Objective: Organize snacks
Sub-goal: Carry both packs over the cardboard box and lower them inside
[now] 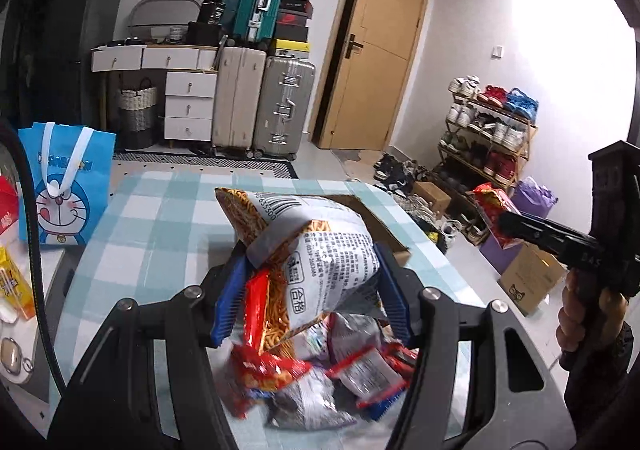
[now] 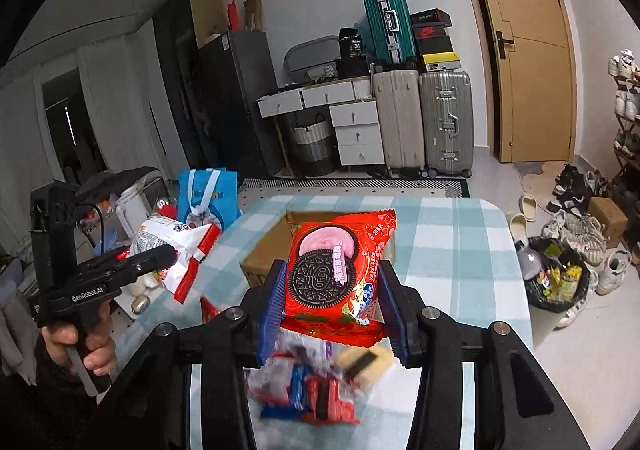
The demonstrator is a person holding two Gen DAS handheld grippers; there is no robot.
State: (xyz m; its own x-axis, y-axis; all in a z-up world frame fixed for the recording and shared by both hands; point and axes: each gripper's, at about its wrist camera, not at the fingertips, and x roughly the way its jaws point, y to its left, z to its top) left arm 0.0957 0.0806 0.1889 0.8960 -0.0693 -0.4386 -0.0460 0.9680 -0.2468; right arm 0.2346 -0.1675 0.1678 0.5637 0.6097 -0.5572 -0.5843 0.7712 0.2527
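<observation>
Left gripper (image 1: 310,286): clamped on noodle snack bag (image 1: 320,250), orange-grey, crumpled, above the table's snack pile (image 1: 320,382).
Right gripper (image 2: 334,300): pinching red Oreo packet (image 2: 334,274) (upright) before cardboard box (image 2: 264,250).

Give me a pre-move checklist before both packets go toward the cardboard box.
1. Left gripper shut on the noodle snack bag: ok.
2. Right gripper shut on the Oreo packet: ok.
3. Both packets lifted clear of the snack pile: ok.
4. Cardboard box open on top: ok.
5. Room left inside the box: cannot tell, the packets hide its inside.
6. Noodle bag hangs tilted, held near one end: not ok.
</observation>
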